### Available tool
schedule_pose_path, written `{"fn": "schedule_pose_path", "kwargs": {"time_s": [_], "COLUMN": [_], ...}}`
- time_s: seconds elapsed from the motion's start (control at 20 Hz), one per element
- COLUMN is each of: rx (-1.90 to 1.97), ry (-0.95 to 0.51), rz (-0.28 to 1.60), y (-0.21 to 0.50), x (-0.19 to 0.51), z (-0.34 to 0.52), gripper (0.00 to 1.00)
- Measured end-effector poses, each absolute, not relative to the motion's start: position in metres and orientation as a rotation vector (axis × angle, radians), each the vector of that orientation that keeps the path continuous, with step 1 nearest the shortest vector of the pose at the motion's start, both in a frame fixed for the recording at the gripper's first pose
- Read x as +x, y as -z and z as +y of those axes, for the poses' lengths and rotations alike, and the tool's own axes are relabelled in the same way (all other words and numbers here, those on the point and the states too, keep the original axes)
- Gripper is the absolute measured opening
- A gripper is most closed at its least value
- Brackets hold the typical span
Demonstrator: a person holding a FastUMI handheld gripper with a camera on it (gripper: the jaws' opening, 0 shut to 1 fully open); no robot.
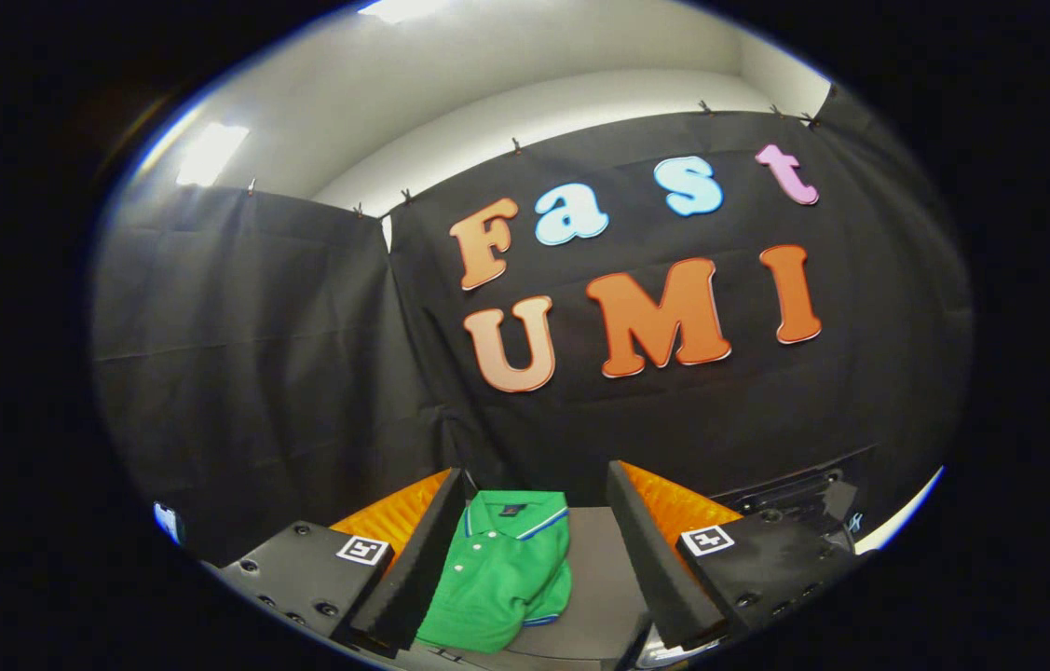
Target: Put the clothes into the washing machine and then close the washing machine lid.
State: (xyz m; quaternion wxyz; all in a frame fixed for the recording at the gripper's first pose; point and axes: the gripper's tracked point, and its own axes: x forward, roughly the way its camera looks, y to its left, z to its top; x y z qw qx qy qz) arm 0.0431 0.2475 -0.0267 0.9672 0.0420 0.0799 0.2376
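My tool [525, 550] hangs with fingers spread apart, gripping nothing. The folded green cotton polo shirt [501, 578] lies on the grey counter [604, 582] between and just ahead of them. Soft, light, limp: I judge a bunched fold the best hold.

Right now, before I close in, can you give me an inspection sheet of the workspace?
Surface: grey top, shirt lying on it.
Job's things: folded green polo shirt with striped collar, lying between the fingers, nearer one; washing machine not identified.
Clutter: nothing seen.
Grippers: hand-held gripper open, fingers either side of the shirt, not pressing it.
Cables: nothing seen.
Surroundings: black cloth wall clipped up, white wall above, ceiling lights on.
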Motion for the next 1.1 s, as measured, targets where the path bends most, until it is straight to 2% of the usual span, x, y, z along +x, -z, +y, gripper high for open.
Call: {"fn": "schedule_pose_path", "kwargs": {"time_s": [0.35,0.95,1.1], "rx": [-0.007,-0.249,-0.312], "ry": [-0.589,-0.550,-0.510], "rz": [0.311,0.586,0.706], "y": [0.090,0.191,0.244], "x": [0.063,0.098,0.103], "z": [0.337,0.369,0.357], "gripper": [0.98,0.98,0.97]}}
